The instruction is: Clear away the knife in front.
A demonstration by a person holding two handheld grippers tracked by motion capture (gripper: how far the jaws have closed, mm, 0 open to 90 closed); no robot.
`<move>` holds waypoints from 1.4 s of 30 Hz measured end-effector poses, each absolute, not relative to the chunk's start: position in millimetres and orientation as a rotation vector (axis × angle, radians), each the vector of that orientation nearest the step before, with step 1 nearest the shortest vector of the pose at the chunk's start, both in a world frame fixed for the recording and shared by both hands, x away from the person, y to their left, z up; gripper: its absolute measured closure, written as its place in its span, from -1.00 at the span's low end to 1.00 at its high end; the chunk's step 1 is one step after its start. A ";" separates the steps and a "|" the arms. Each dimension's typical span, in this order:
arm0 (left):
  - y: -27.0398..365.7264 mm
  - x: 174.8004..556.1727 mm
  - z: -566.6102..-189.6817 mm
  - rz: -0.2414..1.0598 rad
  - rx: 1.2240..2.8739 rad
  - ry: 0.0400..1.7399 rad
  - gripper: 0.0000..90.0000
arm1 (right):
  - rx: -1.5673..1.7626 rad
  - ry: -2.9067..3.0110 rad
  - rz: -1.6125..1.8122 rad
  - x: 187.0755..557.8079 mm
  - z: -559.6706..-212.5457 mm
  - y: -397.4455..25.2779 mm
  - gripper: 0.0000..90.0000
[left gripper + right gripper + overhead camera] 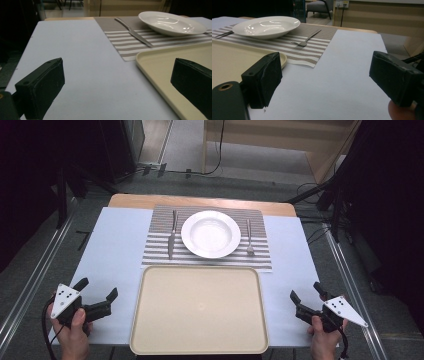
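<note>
Both hands are resting low at the near table corners, the left gripper (98,289) and right gripper (306,292) flanking the tray (199,340), jaws spread wide, gripping nothing. Beyond, a plate (210,234) is sitting between knife (172,236) and fork (249,238) on a striped mat (156,251).

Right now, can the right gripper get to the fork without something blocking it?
Probably yes. The right gripper is open beside the tray, and bare table lies between it and the fork, which rests on the striped mat right of the plate.
</note>
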State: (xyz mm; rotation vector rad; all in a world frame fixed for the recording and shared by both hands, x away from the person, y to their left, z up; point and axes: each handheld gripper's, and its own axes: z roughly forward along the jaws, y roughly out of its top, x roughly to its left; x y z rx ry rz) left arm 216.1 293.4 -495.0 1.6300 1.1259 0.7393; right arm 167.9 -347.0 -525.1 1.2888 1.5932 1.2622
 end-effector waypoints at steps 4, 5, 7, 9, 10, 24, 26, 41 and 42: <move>280.5 214.6 -483.1 0.742 1.643 1.083 -1.00 | 1.294 1.587 1.273 166.9 -525.5 -348.1 -0.73; 277.2 215.2 -480.2 0.727 1.650 1.067 -1.00 | 1.296 1.586 1.268 166.8 -525.5 -347.9 -0.73; 269.5 218.5 -475.4 0.696 1.674 1.048 -1.00 | 1.294 1.586 1.268 166.8 -525.7 -347.9 -0.73; 261.4 222.1 -471.9 0.684 1.686 1.031 -1.00 | 1.293 1.590 1.266 166.9 -525.8 -347.6 -0.73; 257.6 224.6 -470.2 0.695 1.696 1.039 -1.00 | 1.291 1.589 1.266 167.1 -525.8 -347.4 -0.73; 221.9 268.5 -440.6 0.648 1.742 1.071 -1.00 | 1.293 1.588 1.281 167.7 -525.3 -348.2 -0.73; 218.1 276.8 -436.2 0.651 1.743 1.078 -1.00 | 1.294 1.589 1.286 167.5 -525.2 -348.3 -0.73; 193.8 336.1 -432.4 0.556 1.802 1.083 -1.00 | 1.294 1.592 1.260 168.0 -525.3 -346.5 -0.72; 192.3 339.6 -432.4 0.550 1.802 1.084 -1.00 | 1.293 1.593 1.263 168.0 -525.4 -346.7 -0.72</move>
